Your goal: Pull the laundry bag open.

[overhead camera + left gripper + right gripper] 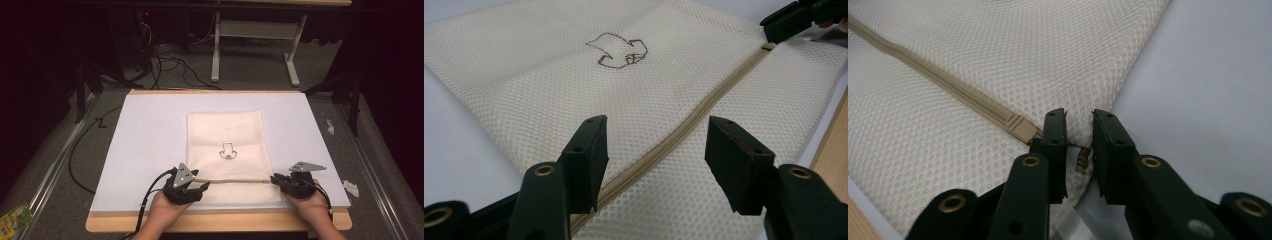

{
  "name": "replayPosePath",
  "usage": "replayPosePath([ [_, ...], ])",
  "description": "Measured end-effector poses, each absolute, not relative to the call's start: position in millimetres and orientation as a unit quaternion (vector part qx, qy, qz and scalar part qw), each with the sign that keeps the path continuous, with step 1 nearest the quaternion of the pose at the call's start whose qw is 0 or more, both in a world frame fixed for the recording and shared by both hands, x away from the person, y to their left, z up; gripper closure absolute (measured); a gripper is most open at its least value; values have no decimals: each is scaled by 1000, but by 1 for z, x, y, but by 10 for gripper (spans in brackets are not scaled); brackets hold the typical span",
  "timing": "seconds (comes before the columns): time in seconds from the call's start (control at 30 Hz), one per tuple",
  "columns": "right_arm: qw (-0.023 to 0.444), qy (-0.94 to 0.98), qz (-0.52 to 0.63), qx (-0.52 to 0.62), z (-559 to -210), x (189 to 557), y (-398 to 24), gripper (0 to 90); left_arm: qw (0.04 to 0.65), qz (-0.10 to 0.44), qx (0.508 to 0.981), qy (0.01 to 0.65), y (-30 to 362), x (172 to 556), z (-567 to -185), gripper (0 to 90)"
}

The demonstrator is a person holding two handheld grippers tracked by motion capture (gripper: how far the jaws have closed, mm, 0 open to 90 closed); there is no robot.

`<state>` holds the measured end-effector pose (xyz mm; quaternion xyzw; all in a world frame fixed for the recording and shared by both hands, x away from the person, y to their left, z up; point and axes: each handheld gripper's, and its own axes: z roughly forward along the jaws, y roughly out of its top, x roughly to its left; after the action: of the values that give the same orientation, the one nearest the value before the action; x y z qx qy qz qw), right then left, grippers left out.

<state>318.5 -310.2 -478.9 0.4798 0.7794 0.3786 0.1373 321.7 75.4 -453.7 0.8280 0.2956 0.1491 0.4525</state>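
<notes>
Mesh bag (227,150) lies between left hand-held gripper (196,189) and right hand-held gripper (278,181).

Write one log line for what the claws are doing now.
left claw: open over zipper | right claw: nearly shut at mesh bag corner | table: bag flat

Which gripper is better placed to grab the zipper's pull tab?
Right, probably. The right gripper has its jaws closed down around the mesh bag's edge at the zipper end, where a small tab hangs. The left gripper is wide open at mid-zipper.
</notes>
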Motion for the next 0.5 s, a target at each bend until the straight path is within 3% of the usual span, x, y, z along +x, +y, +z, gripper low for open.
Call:
replayPosePath([
  [0.13,145,788,371,469,-477,317,-308,845,453,148,828,295,75,322,-454,428],
  [0.5,172,775,407,451,-458,311,-306,855,463,123,827,295,65,320,-456,445],
])
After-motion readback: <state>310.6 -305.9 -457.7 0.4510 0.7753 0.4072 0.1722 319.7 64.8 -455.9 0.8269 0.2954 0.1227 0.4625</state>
